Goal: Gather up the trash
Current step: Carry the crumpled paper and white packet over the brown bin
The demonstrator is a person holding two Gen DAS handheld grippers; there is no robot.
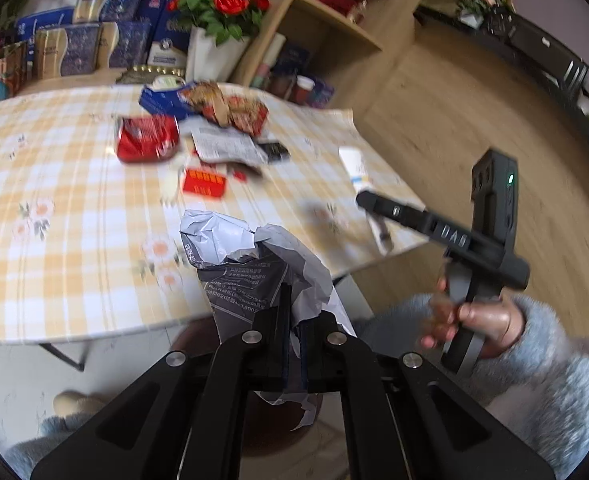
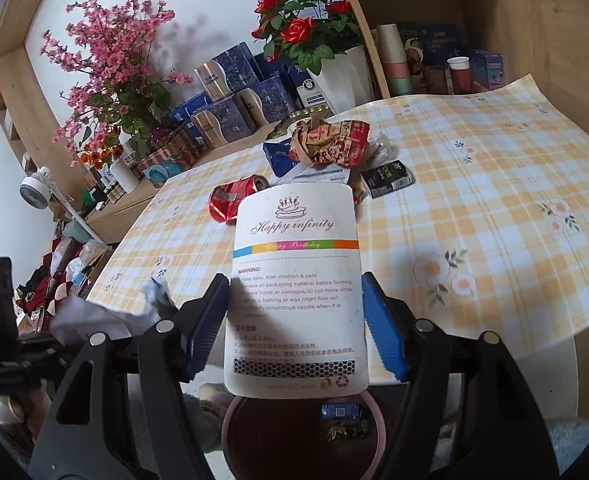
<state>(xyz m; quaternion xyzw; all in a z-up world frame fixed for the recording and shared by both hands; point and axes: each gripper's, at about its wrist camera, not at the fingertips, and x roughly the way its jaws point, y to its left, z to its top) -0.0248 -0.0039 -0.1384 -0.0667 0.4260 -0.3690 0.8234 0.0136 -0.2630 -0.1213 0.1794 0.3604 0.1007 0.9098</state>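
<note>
left gripper point(image 1: 292, 320): jaws closed tight on crumpled grey-white printed plastic mailer bag point(image 1: 250, 264), lower centre of left view, held over the near table edge
right gripper point(image 2: 294, 320): jaws wide, clamped on both sides of flat white card candle package printed "Happy infinity" point(image 2: 296, 280), centre of right view
bin: round dark red bucket with pink rim point(image 2: 230, 432) directly under the card package, small wrappers inside
table: yellow-white checked floral tablecloth point(image 2: 474, 200)
trash left on table: crushed red drink can point(image 2: 230, 200), crumpled red-brown paper wrapper point(image 2: 334, 144), black sachet point(image 2: 390, 178), flat red packet point(image 1: 204, 182)
person: hand point(image 1: 478, 320) in fluffy grey sleeve, right side of left view
</note>
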